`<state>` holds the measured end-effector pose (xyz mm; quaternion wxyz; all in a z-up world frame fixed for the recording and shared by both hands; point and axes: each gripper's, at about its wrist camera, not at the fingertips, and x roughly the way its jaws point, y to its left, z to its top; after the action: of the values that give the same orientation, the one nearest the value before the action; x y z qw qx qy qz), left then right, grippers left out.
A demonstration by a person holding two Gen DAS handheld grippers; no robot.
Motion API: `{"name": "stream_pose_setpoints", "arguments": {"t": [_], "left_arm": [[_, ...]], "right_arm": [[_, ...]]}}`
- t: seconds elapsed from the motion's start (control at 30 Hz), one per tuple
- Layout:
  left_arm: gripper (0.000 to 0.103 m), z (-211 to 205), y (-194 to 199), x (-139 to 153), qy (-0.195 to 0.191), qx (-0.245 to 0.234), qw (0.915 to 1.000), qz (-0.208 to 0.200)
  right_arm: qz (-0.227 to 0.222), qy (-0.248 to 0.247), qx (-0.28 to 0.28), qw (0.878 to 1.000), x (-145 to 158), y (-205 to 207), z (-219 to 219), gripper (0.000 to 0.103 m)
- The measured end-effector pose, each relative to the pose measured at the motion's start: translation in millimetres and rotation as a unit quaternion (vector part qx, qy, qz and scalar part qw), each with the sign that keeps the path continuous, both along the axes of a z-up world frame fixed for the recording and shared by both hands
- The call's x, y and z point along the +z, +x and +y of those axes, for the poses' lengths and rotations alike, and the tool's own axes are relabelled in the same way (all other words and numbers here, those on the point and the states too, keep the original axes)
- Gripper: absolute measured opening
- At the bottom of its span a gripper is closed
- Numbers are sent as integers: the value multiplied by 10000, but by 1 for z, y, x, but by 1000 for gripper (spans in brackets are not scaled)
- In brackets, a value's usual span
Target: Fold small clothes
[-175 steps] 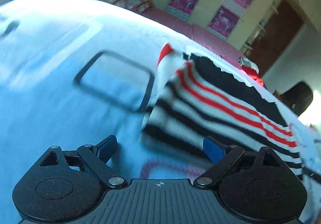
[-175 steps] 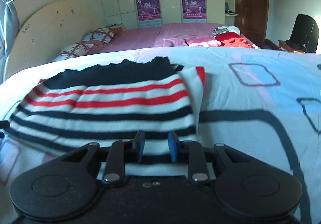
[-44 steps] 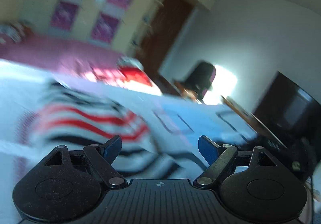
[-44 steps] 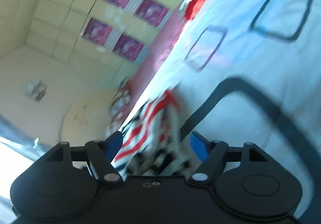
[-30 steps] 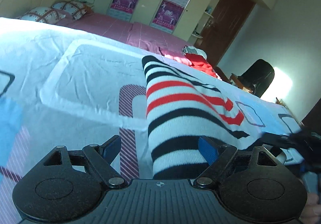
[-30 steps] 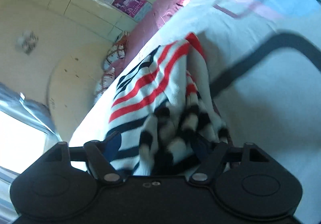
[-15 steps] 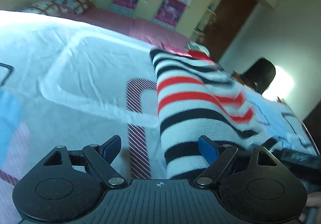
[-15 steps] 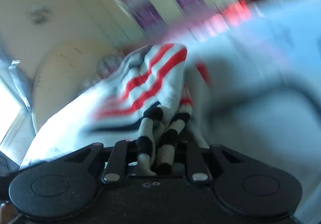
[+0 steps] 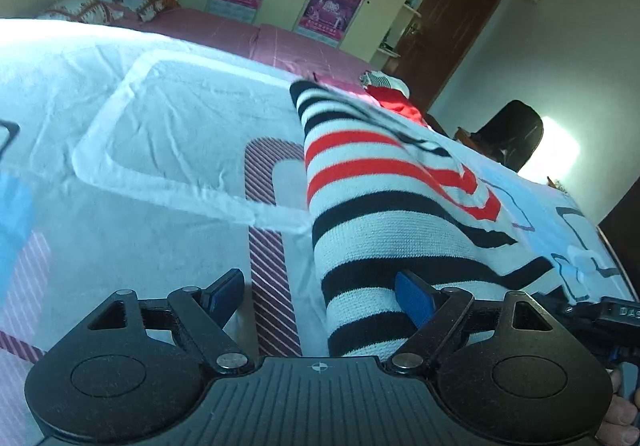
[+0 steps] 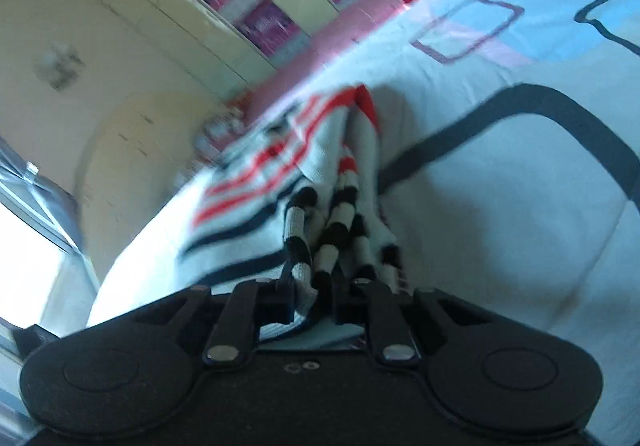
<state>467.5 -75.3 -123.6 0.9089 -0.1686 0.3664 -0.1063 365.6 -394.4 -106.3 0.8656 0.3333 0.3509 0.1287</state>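
On the bedsheet, w/ its printed rectangles and striped patches, we see the striped sweater lying folded, white w/ black and red bands, running away from us toward the far edge. Our left gripper sits low at the sweater's near end w/ jaws spread wide, holding nothing: the left blue pad is over bare sheet, the right blue pad rests against or just above the knit, can't tell which, so the sweater's near-left edge falls between the fingers. Our right gripper has its jaws pinched close on a bunched fold of the striped sweater, fabric gathered into ridges right at the tips and fanning out beyond onto the sheet; that view is blurred. From the left wrist cam we catch the right gripper's black body at the lower right, just beside the sweater's near-right corner. Beyond the sheet: pink bed, red cloth, wardrobe w/ posters.
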Motion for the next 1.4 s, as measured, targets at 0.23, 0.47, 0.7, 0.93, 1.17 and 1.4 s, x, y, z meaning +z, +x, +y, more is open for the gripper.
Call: {"name": "stream_pose_setpoints", "arguments": {"t": [0.23,0.47,0.7,0.93,1.17,1.4], "left_arm": [[82,11,24,14,-176,50,9995,-265],[82,3,74,11,-389,94,9991,-155],[82,0,108,-1,-656,-50,9978,20],[82,-8,114,-8,-524,-57,9986,38],[83,-14,114,-5,-182,-159,9997,32],[82,-13,120,6,-192,-137,9996,-122]], "right_arm": [[-661,-893,-78,9938,27,11,-12,69],[-283,-405,15,9988,13,102,-30,27],[-69,103,60,9999,-11,135,-36,31],[-1552,-2091,419,9646,31,101,11,9],[-745,-2166,314,9729,3,117,3,19],[-347,-1116,-46,9931,14,139,-28,27]]}}
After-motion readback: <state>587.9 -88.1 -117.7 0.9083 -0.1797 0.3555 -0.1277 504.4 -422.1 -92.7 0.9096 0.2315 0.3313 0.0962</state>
